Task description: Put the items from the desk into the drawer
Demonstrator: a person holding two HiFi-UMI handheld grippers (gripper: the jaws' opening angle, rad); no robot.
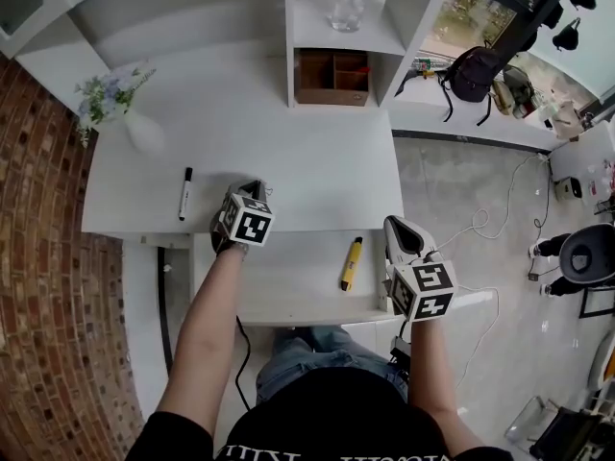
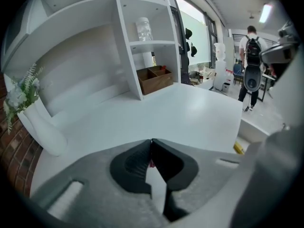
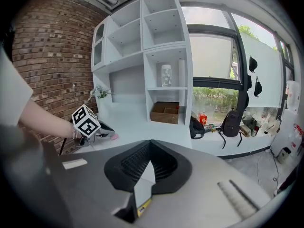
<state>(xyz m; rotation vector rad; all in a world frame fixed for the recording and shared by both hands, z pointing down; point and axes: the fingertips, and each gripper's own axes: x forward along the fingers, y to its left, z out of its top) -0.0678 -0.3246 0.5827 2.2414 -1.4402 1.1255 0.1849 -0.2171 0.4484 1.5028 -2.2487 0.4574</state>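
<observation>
My left gripper (image 1: pixel 252 189) rests low over the white desk (image 1: pixel 317 171), near its front edge. Its jaws are shut on a small pink item (image 2: pixel 151 164) that peeps out between the pads; the right gripper view shows the pink item (image 3: pixel 113 136) at the tip of the left gripper (image 3: pixel 97 131). A black marker pen (image 1: pixel 184 193) lies on the desk to its left. Below the desk edge the drawer (image 1: pixel 288 286) stands pulled out, with a yellow marker (image 1: pixel 352 262) lying in it. My right gripper (image 1: pixel 396 225) hovers at the drawer's right end, shut and holding nothing.
A white vase of flowers (image 1: pixel 135 123) stands at the desk's back left. The shelf unit holds a wooden box (image 1: pixel 332 75) and a glass jar (image 1: pixel 349 3). A brick wall (image 1: pixel 38 286) runs along the left. A backpack (image 1: pixel 471 70) lies on the sill, cables (image 1: pixel 500 219) on the floor.
</observation>
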